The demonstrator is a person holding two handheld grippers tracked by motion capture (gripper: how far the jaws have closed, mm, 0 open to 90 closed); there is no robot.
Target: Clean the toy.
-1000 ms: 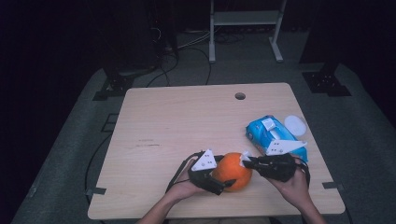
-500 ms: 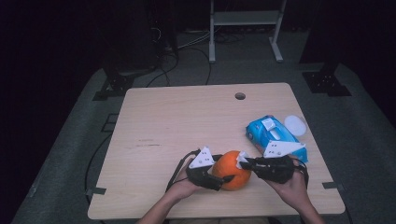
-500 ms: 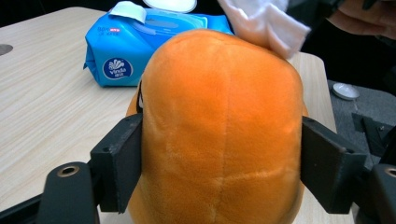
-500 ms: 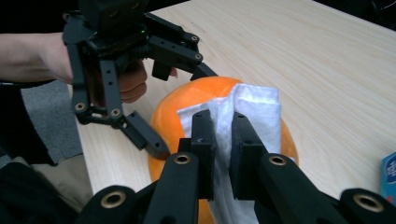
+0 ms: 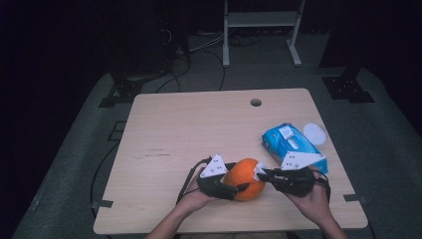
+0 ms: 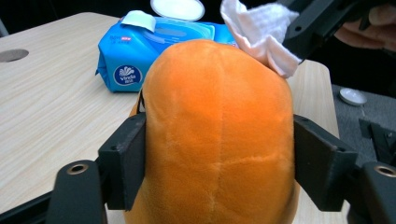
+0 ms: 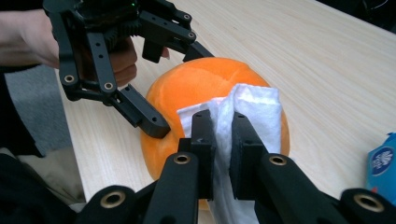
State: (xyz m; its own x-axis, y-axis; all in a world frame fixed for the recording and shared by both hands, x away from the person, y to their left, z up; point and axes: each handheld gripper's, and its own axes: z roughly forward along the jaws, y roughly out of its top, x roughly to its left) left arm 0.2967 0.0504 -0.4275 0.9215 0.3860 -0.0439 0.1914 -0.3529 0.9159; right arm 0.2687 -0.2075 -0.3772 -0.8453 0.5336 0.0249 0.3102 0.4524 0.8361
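— Closing in on the orange plush ball [image 5: 245,178], that is what the left gripper [image 5: 234,190] has just been doing. A second ago its jaws stood wider and sat a little off the ball. Now, in the left gripper view, the two black jaws press on the ball's sides, one on each side [image 6: 219,135].

— So is the ball held?

— Yes, I think so. The soft sides look squeezed in a bit where the jaws touch. The ball sits near the front edge of the wooden table [image 5: 199,129], between the two hands, the same spot as before.

— And the right gripper [image 5: 263,173]?

— It is clamped tight on a white wipe [image 7: 252,116]. The jaws pinch the wipe with almost no gap. The wipe lies against the top of the ball. That hand has hardly moved.

— What does the change mean?

— My guess is the ball is now kept from rolling, so the wipe can rub it clean. Before the squeeze, a rub could push the ball away.

— What is to the right?

— A blue pack of wipes [image 5: 293,147] with its flap open, just past the right hand. A small white lid [image 5: 314,133] lies beside the pack, near the table's right edge.
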